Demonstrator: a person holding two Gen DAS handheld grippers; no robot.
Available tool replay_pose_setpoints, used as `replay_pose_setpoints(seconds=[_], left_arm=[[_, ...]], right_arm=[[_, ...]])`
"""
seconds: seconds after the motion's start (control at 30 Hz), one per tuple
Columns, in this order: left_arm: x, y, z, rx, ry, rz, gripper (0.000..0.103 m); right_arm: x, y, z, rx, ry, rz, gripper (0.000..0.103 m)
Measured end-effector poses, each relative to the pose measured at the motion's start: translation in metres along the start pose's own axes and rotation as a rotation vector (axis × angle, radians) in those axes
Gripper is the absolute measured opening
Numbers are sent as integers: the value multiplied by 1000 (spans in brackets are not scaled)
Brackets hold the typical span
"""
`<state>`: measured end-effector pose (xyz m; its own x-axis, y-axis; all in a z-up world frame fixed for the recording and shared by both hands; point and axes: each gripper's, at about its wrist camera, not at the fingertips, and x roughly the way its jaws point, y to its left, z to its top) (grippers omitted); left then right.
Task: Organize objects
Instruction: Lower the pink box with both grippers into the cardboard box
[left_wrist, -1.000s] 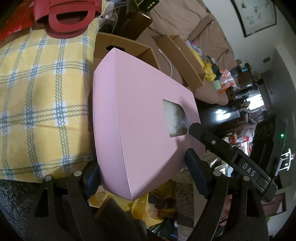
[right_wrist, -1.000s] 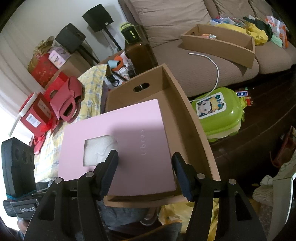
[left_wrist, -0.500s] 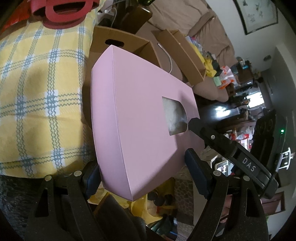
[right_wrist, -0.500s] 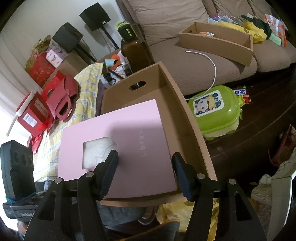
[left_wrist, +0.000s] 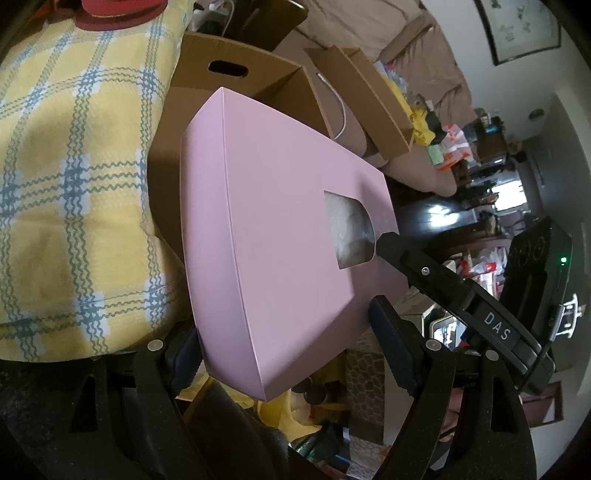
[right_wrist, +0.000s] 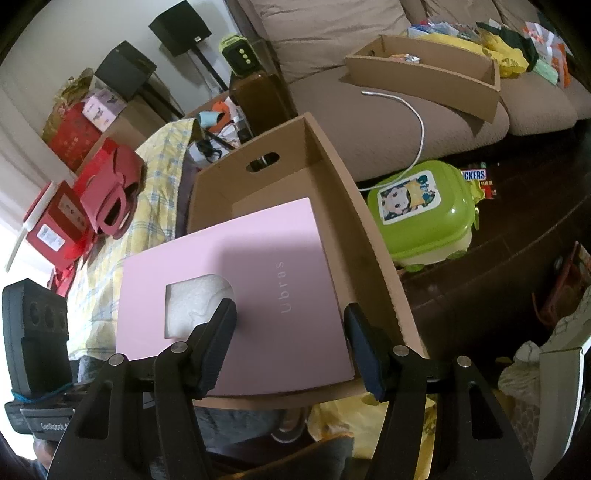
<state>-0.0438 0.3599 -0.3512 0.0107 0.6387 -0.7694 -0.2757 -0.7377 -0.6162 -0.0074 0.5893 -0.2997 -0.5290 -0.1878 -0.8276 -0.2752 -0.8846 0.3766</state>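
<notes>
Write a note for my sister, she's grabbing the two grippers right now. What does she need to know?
Left gripper: its fingers straddle the near corner of the pink box; whether they pinch it cannot be told.
Right gripper: fingers spread, one fingertip on the box's lid by the cut-out window. Grip unclear too.
The pink box lies tilted over the cardboard crate, its far end inside, its near left part sticking out over the crate's edge above the yellow plaid cloth.
Done: box brought to the crate.
Left: probably lower it flat into the crate, then let go. Red gift bags wait on the cloth.
</notes>
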Motion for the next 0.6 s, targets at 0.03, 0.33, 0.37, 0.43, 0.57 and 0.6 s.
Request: replay_pose_setpoints(seconds=[0.03,0.33,0.37,0.43,0.57,0.6], left_arm=[[1,0,0,0,1,0,81],[8,4,0,-6,15,3,81],[9,4,0,-8,17,3,81],[9,5,1,-7,18,8,81],[12,5,0,-8,22,10,81],[12,6,0,-8,23,10,81]], right_arm=[[1,0,-1,1,1,0,62],[6,-5,-1,11,14,-2,62],[7,-6,-1,12,15,-2,62],[9,-7,-1,14,19,-2,62],[11,-8,-2,19,23,-2,62],[11,-9,-2,19,25,-3,62]])
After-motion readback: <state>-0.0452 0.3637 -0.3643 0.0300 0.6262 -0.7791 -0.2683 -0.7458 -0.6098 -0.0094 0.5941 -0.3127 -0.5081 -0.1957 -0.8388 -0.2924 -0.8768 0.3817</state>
